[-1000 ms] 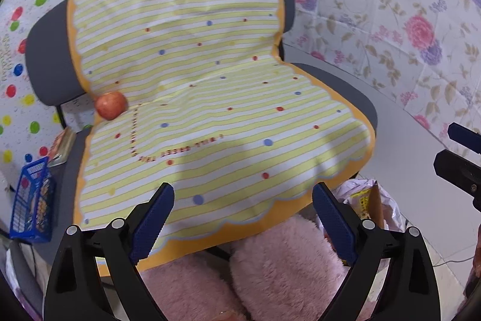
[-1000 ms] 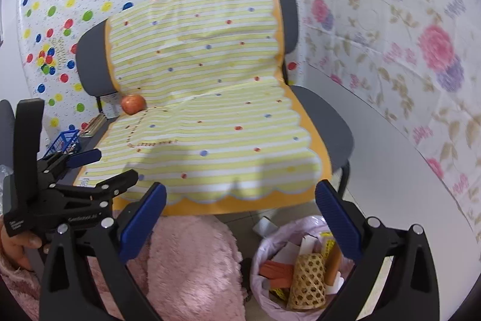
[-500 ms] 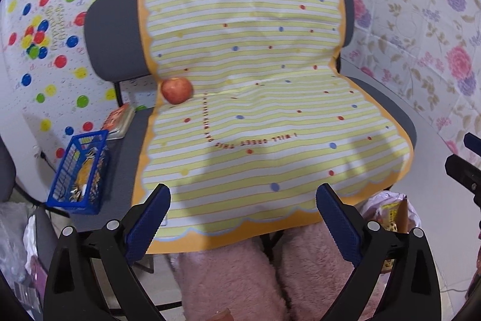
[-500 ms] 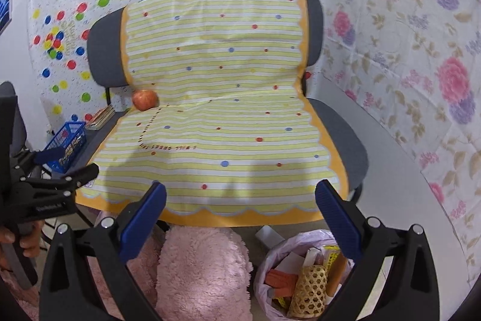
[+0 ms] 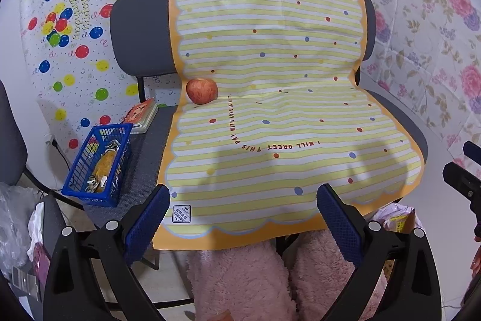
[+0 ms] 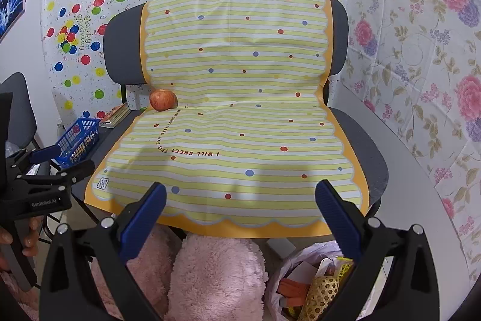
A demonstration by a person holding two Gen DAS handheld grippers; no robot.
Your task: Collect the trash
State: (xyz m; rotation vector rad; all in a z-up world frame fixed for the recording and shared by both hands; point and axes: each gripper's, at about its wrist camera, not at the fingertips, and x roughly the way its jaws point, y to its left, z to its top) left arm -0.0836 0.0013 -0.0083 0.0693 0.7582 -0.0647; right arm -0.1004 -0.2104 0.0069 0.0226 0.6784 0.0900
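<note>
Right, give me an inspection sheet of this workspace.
Surface: grey chair draped with a striped yellow sheet.
Job's things: trash bag on the floor under the seat's front, already holding rubbish.
Clutter: apple at the seat's back; blue basket and a book left of the sheet.
Grippers: left gripper and right gripper open, empty.
Cables: black cable by the wall.
Surroundings: balloon-print and floral wall coverings.

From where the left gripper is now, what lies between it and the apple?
Only bare striped cloth, printed but with nothing on it, separates the open left gripper from the apple. The left wrist view shows it.
</note>
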